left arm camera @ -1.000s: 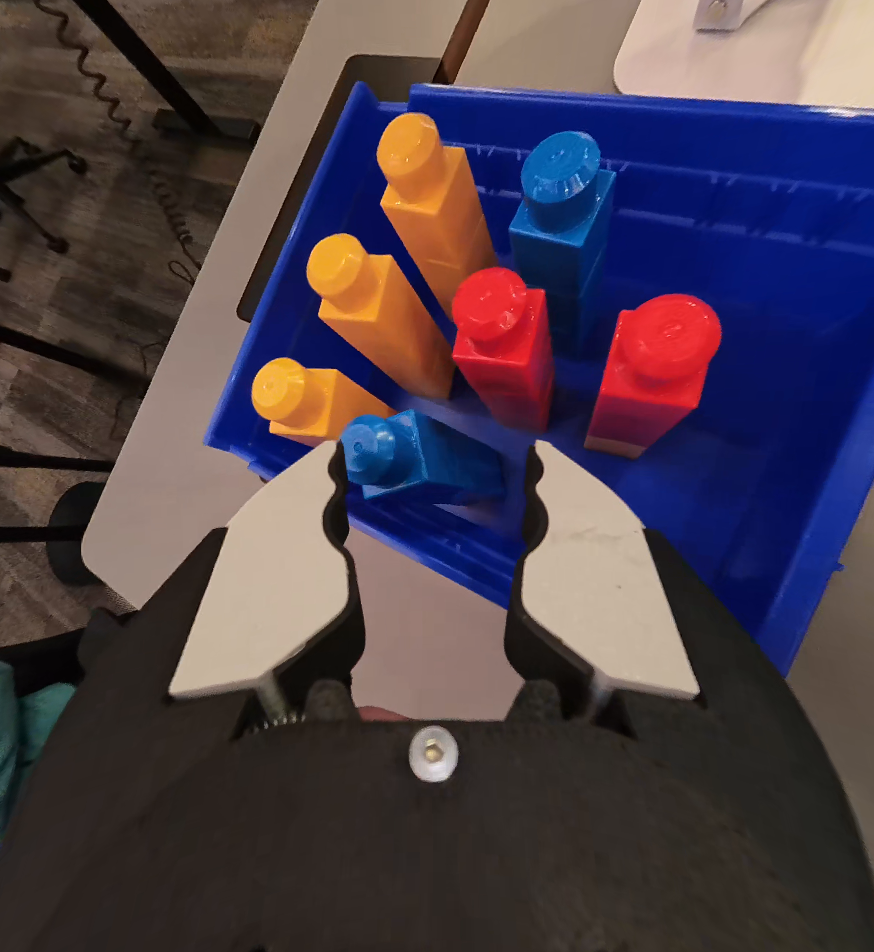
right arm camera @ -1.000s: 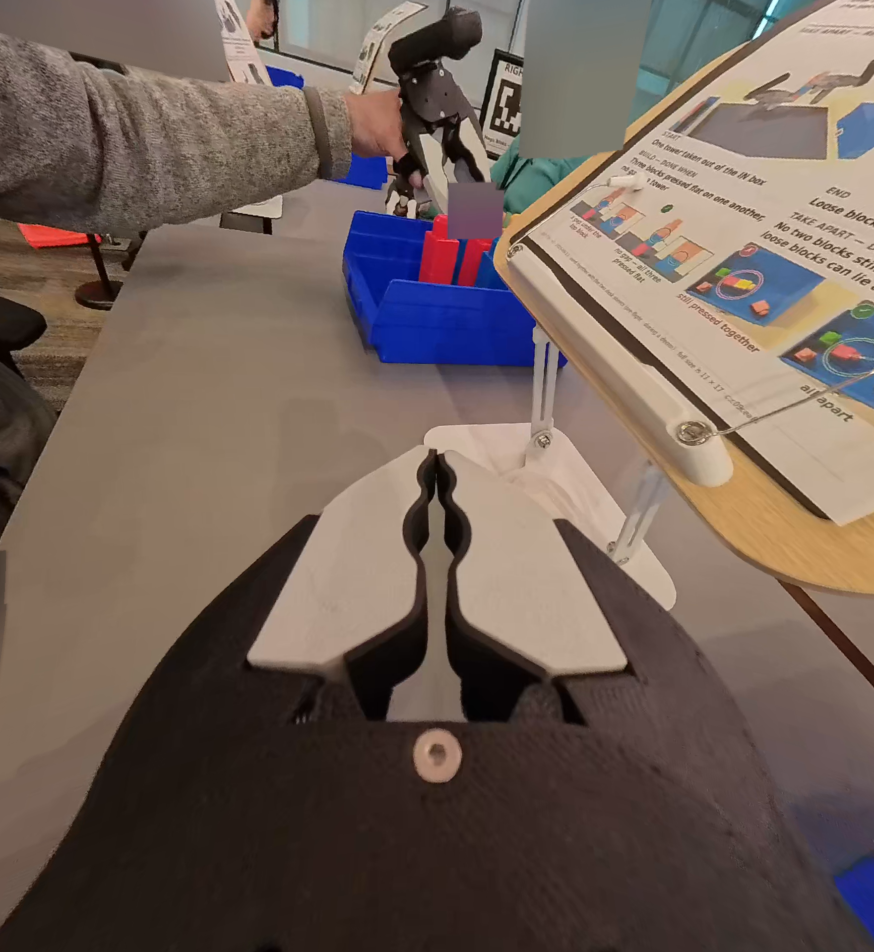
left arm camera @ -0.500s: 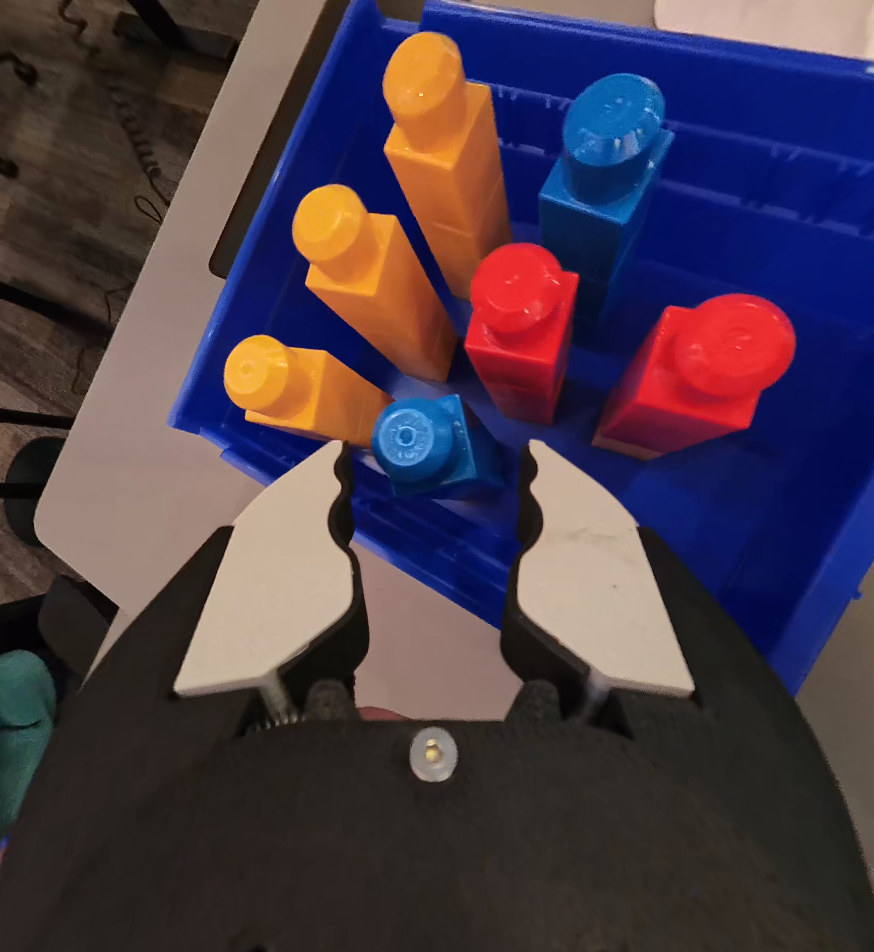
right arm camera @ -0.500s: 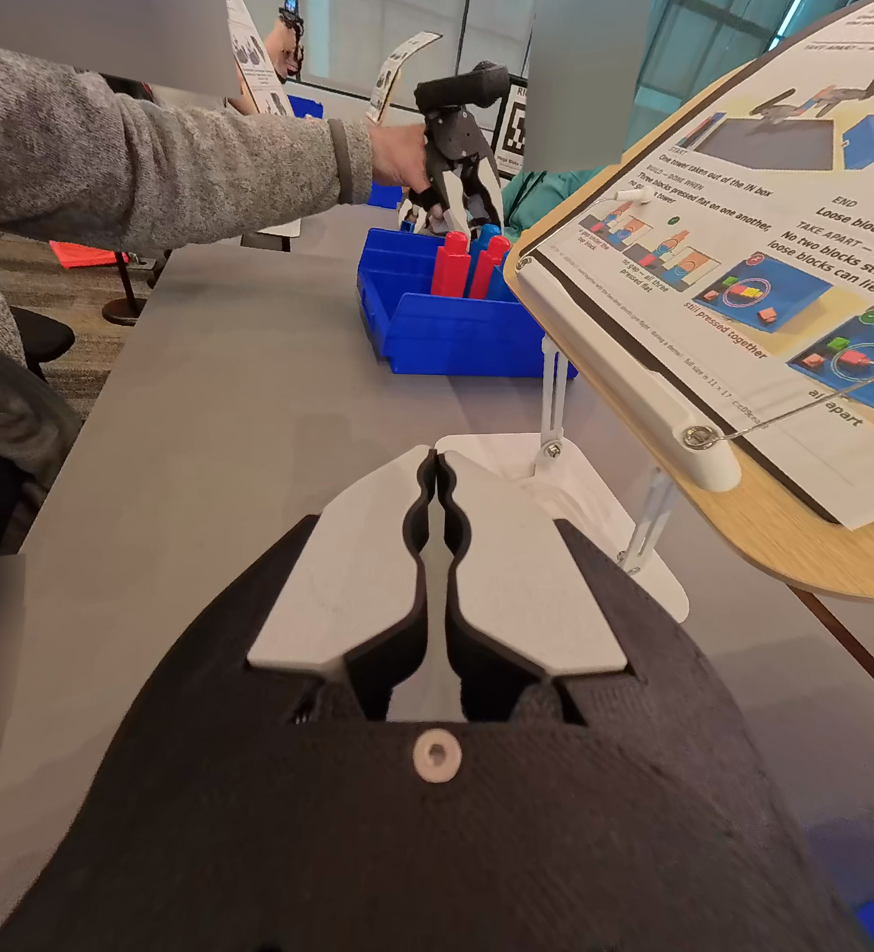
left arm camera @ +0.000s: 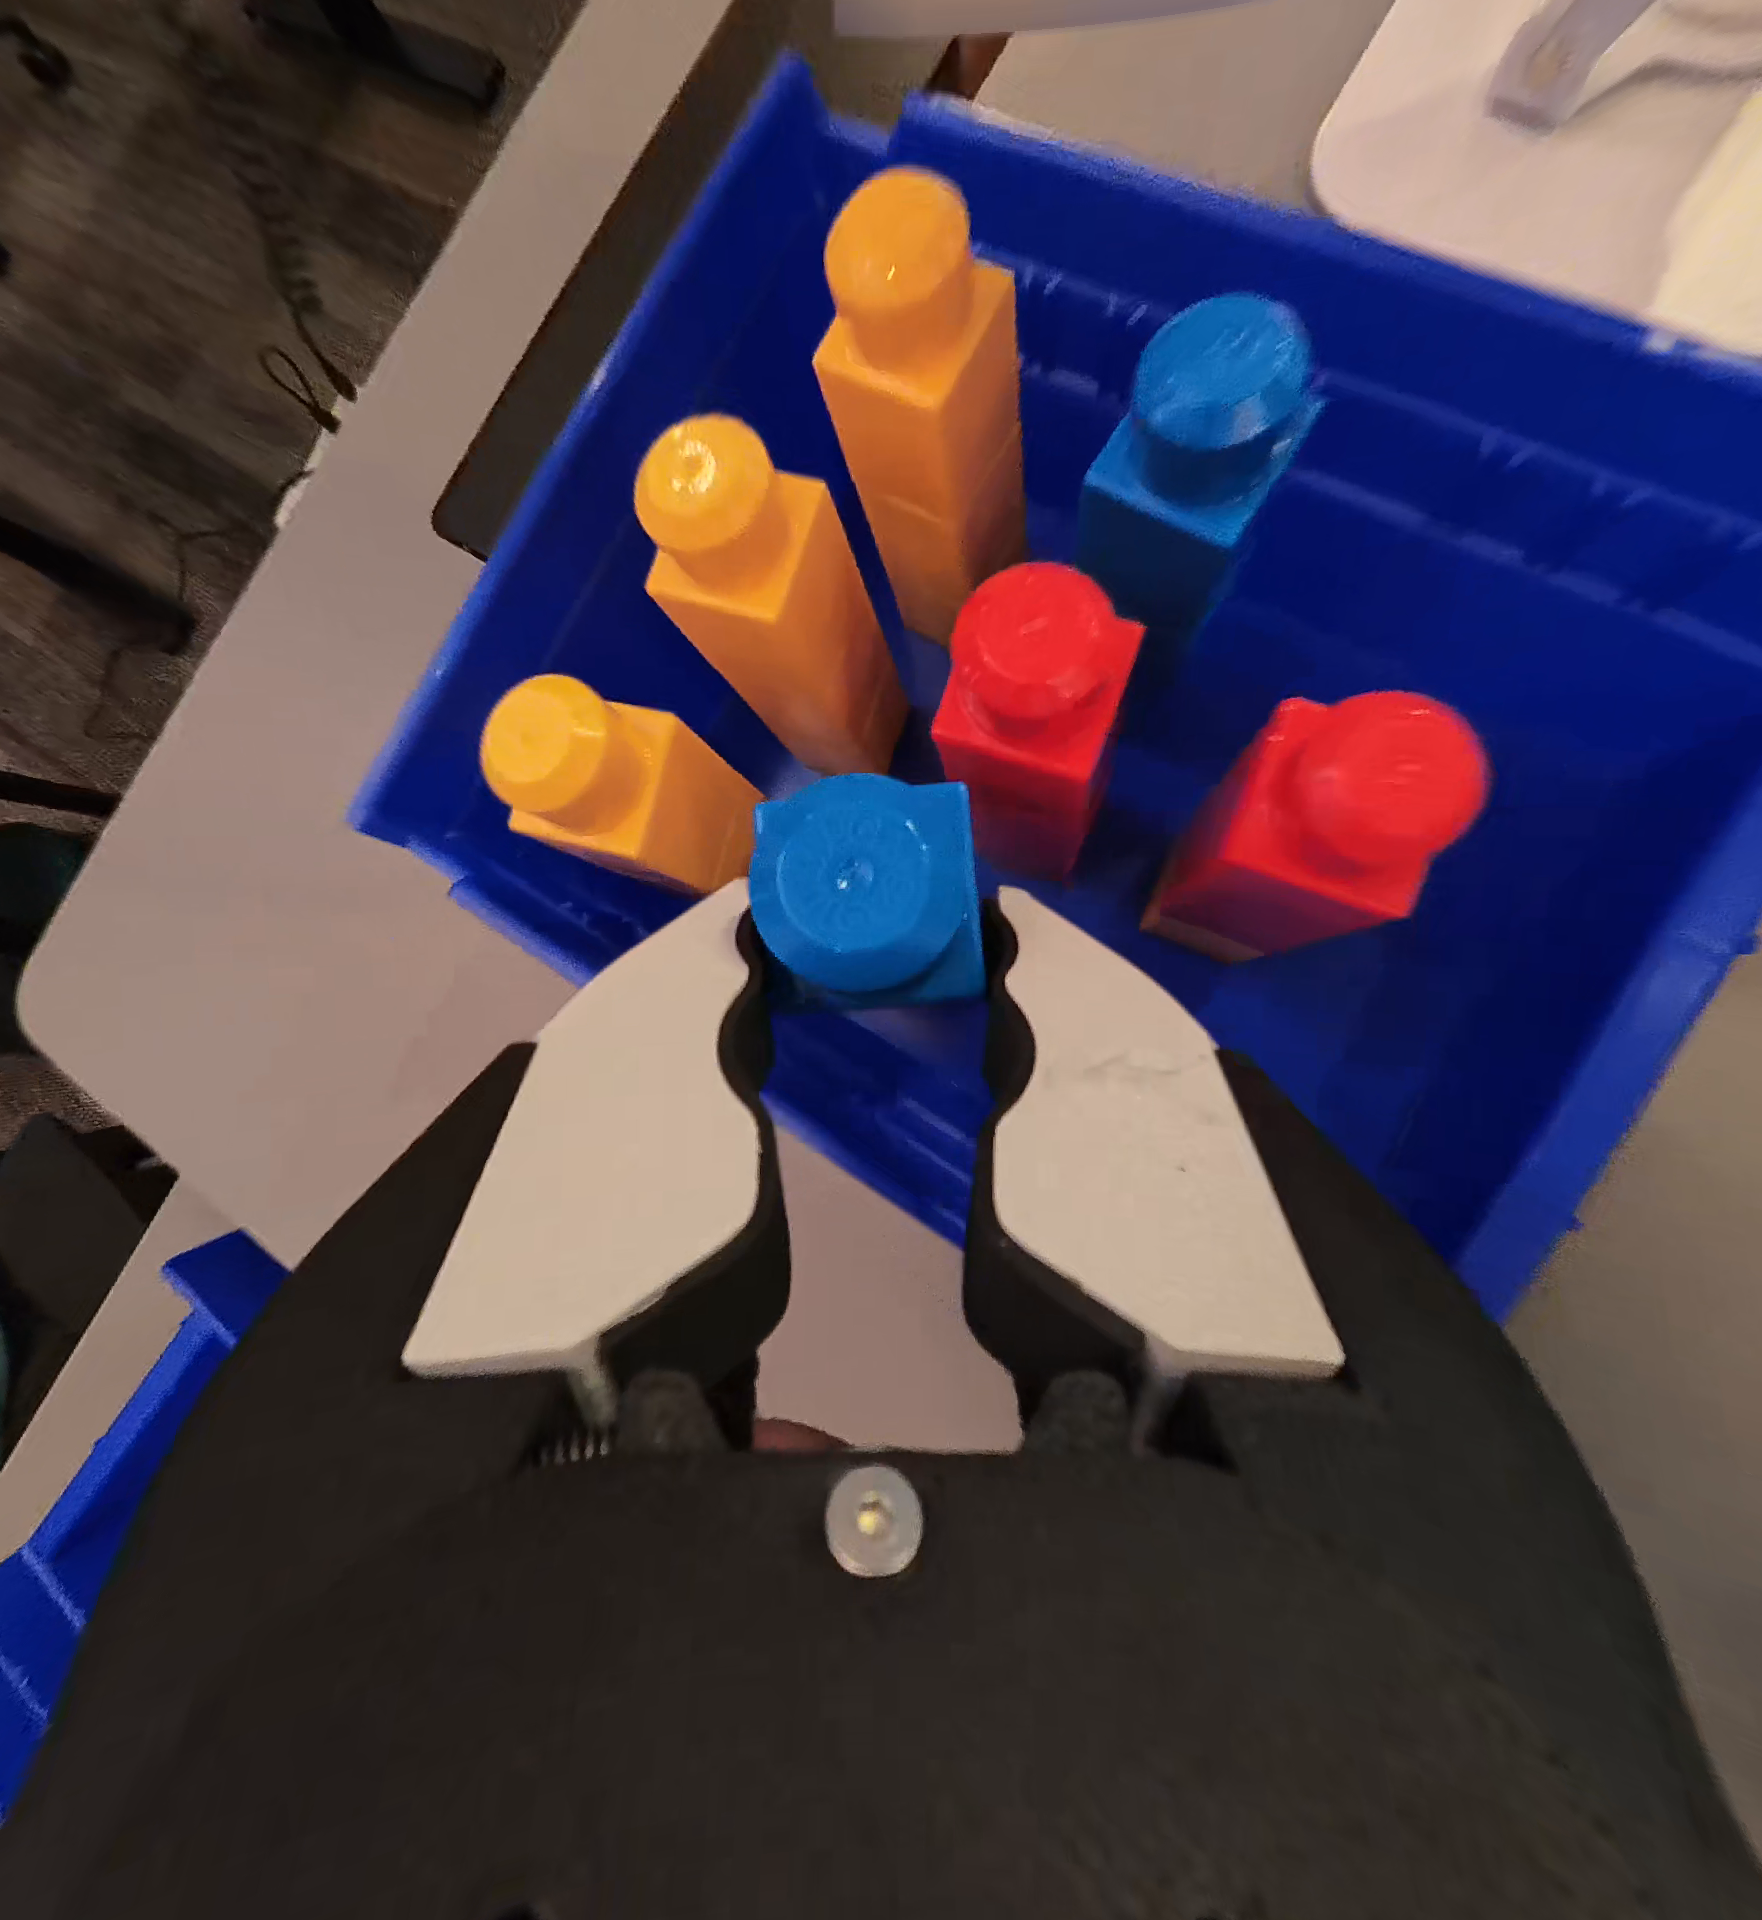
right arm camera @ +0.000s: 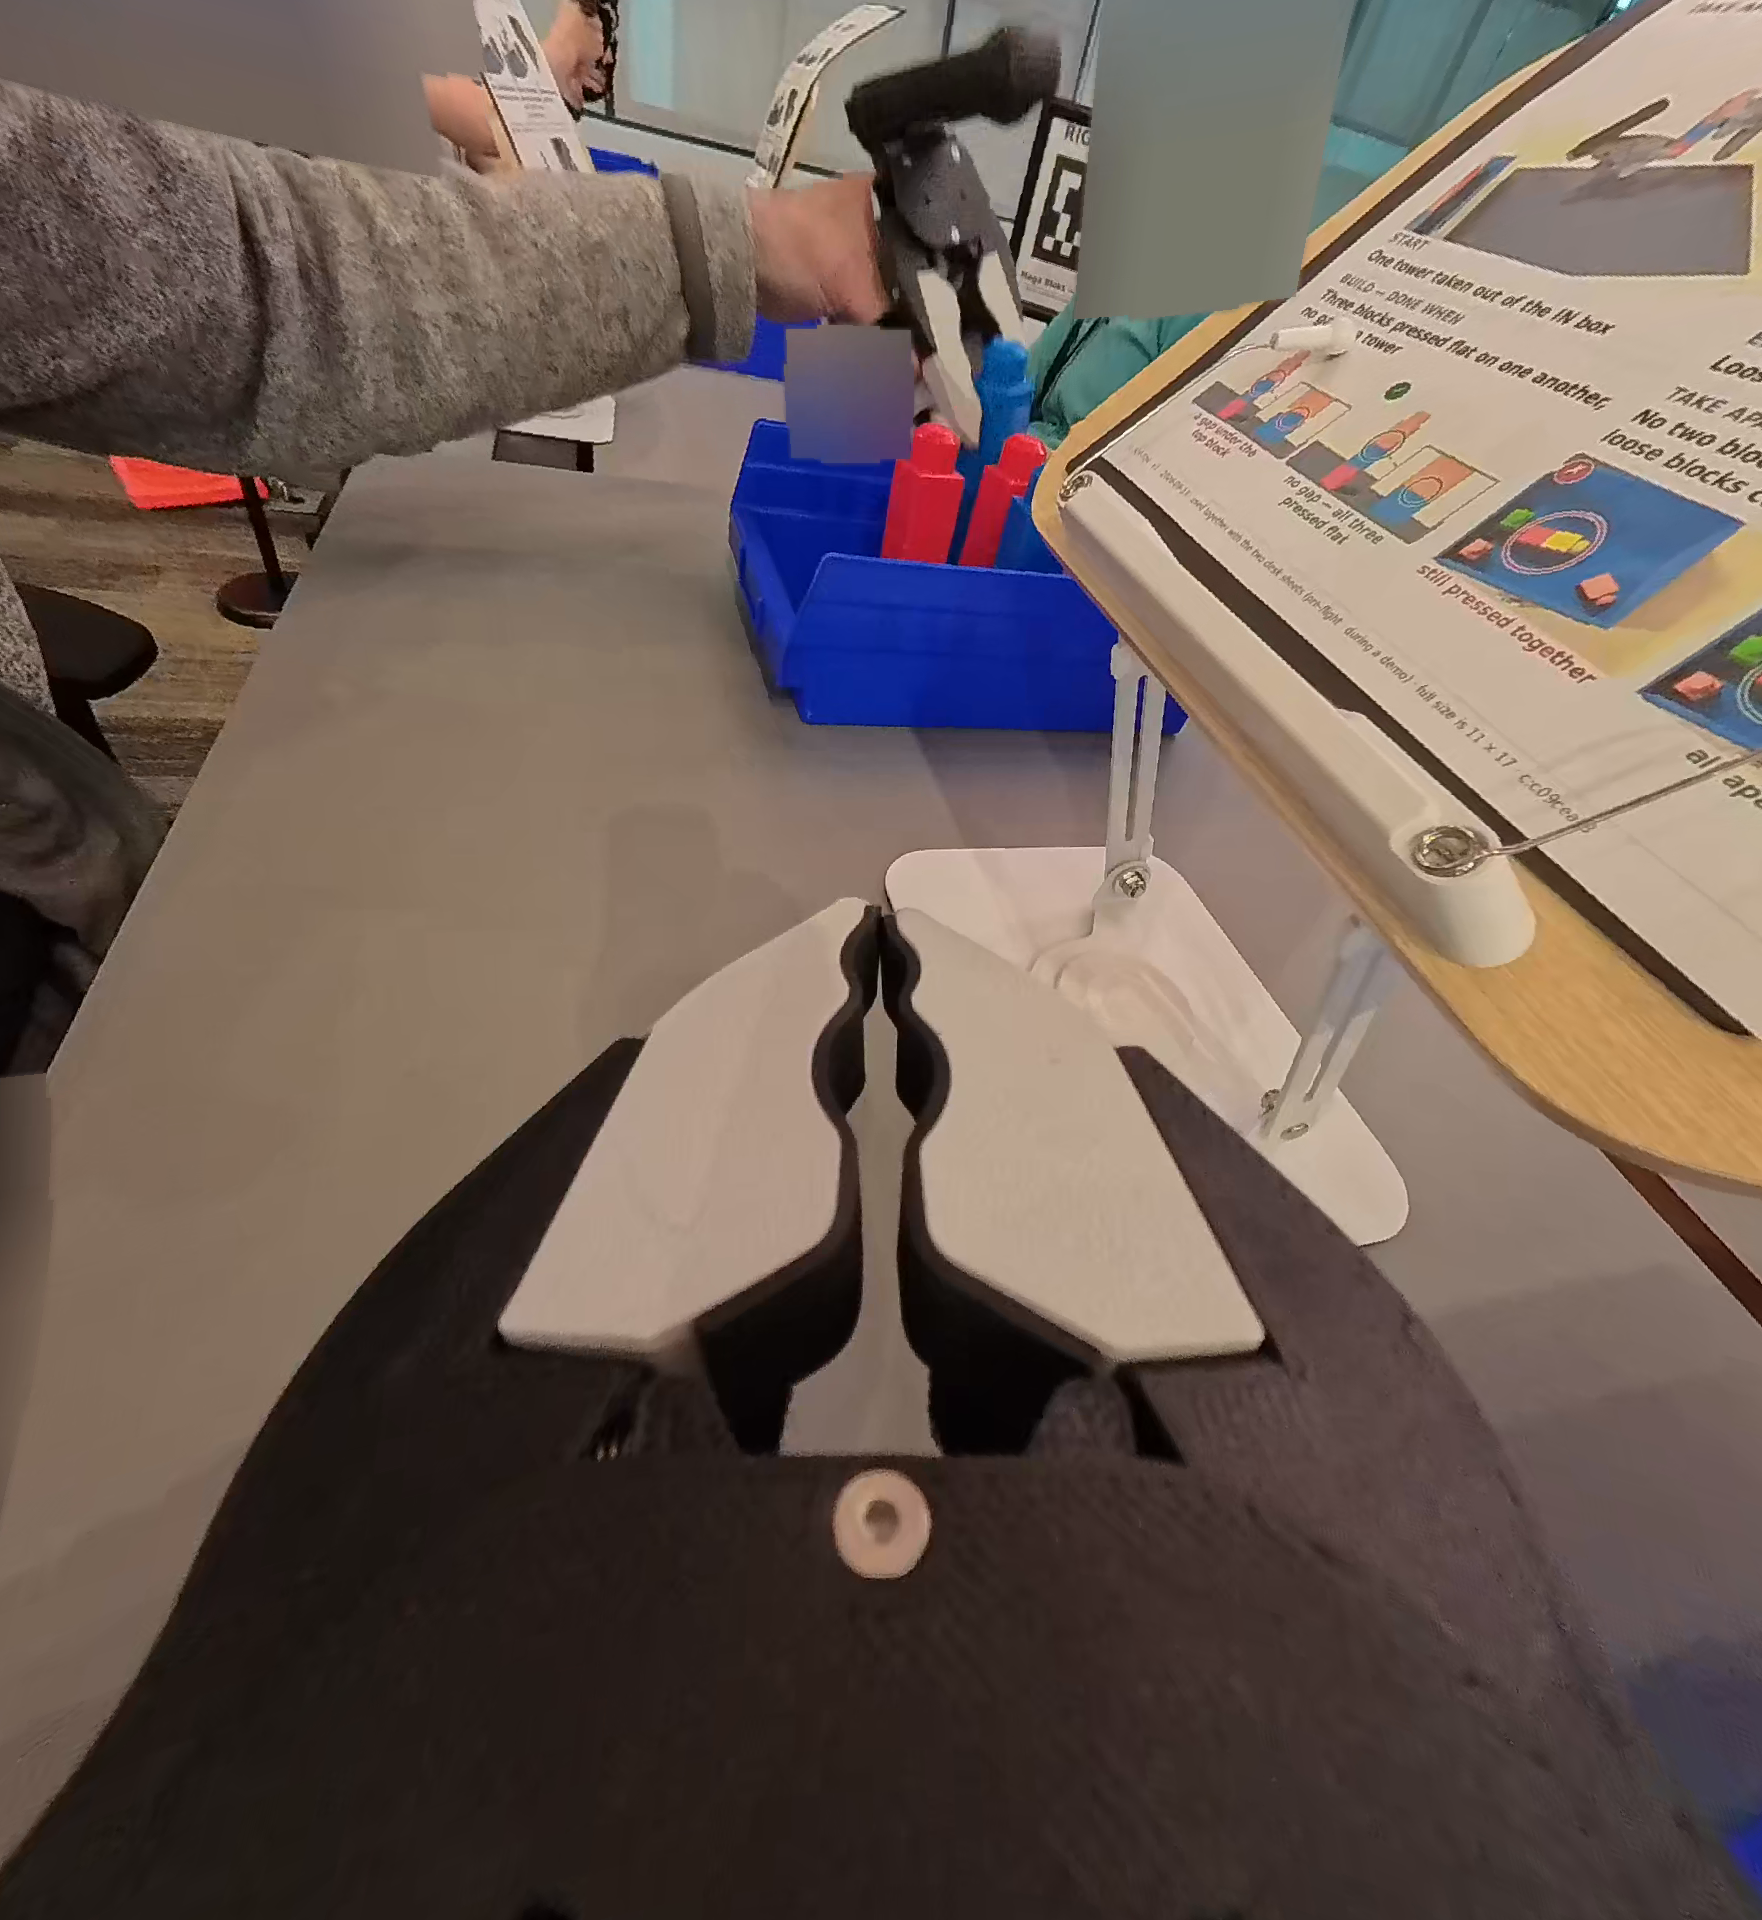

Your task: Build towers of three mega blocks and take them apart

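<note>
Left gripper [left arm camera: 869, 940]: we clamp a blue plastic block tower [left arm camera: 861, 899] over the blue plastic bin [left arm camera: 1542, 582].
Right gripper [right arm camera: 879, 925]: ours clenched, bare, above the grey table [right arm camera: 461, 831].

Hidden, cropped or unclear items:

- Blue tower [left arm camera: 866, 904] held in the left tongs [left arm camera: 869, 940]: only the top stud and shoulder show; lower blocks foreshortened, count cannot be told.
- Blue bin [left arm camera: 1542, 582]: whole view motion-blurred; far wall edges smeared.
- Second blue bin [left arm camera: 56, 1538]: cut by the left edge and covered by the tongs' black body.
- White stand base [left arm camera: 1687, 177]: cut off at the top right corner.
- Instruction board [right arm camera: 1479, 499]: runs past the right edge; it covers the right end of the blue bin and some towers.
- Grey sleeve [right arm camera: 285, 291]: cropped at the left edge.
- Left tongs in the right wrist view: blurred, contact with the tower unclear there.
</note>
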{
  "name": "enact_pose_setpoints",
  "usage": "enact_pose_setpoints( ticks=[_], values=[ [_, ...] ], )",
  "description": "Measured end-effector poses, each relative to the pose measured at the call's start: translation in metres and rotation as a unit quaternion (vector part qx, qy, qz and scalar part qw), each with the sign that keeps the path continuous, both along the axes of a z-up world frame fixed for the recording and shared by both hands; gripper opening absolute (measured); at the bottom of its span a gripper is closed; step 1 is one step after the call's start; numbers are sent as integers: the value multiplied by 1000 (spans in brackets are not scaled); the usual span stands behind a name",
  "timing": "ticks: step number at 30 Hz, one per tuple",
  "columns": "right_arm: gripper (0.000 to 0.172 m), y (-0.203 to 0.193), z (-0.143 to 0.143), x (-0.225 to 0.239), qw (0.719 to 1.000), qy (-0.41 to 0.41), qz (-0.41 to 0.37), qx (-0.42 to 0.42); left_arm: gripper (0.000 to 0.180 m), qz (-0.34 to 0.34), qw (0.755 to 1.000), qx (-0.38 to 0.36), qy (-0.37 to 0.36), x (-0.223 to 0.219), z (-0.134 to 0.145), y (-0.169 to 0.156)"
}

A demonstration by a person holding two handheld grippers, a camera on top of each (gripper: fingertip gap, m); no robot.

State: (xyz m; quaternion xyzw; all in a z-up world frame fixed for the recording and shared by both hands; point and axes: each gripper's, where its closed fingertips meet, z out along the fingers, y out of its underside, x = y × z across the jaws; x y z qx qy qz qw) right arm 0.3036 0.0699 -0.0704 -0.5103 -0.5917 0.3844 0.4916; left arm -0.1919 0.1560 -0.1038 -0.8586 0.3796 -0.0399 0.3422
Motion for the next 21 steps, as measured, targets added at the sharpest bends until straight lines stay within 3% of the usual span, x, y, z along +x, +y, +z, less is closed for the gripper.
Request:
enact_pose_setpoints(
  ticks=[3, 8, 12, 17, 21],
  values=[
    [0, 1, -4, 0, 1000, -10, -3, 3, 37, 2, 1000, 23, -7, 9, 37, -26],
    [0, 1, -8, 0, 1000, -22, -4, 4, 37, -47, 996, 75, -15, 76, 90, -90],
    [0, 2, -10, 1, 1000, -24, -7, 4, 36, -94, 991, 92, 20, 138, 98, -119],
    [0, 5, -10, 5, 1000, -18, -14, 1, 36, -150, 983, 103, -26, 198, 117, -134],
    [0, 10, -10, 10, 1000, -12, -19, -5, 36, -217, 972, 83, -40, 260, 100, -144]
  ],
)
